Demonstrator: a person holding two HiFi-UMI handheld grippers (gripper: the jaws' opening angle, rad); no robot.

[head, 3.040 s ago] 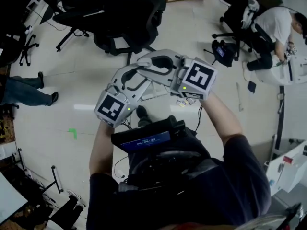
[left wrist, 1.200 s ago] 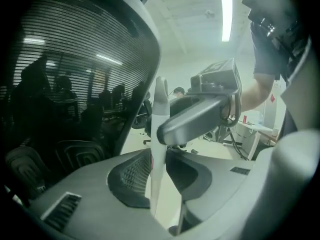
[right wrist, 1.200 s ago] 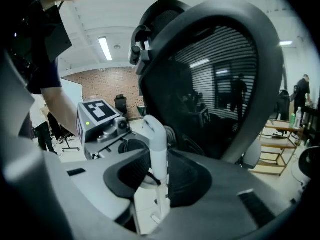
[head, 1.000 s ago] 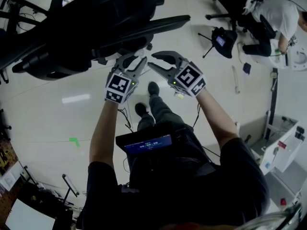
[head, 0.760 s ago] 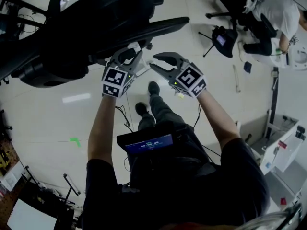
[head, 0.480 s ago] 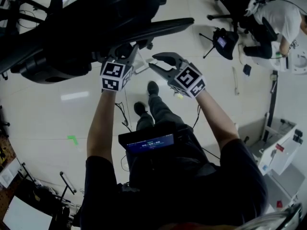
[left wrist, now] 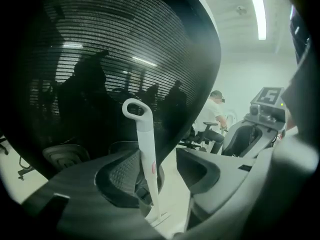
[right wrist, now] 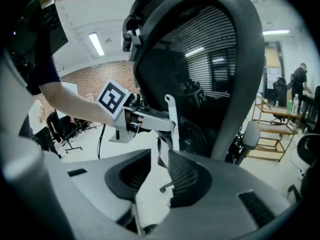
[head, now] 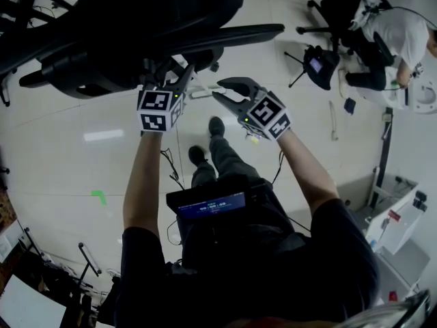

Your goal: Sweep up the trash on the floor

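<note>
Left gripper (left wrist: 169,165): jaws just opened wide, unclenched; white loop-topped handle (left wrist: 145,149) stood between them ungripped, beside mesh chair (left wrist: 125,59) | right gripper (right wrist: 160,170): jaws closed further, still apart, empty | step: likely best to centre handle, clamp squarely below loop before lifting.

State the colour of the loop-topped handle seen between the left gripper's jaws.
White handle; clearest in left gripper view.

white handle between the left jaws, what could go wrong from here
The left gripper has just been opening its jaws. They stand wide, with the upright white handle between them but not clamped, so it could topple before a grip lands. The mesh office chair looms just behind the handle, so reaching in or pulling out may bump or snag it.
</note>
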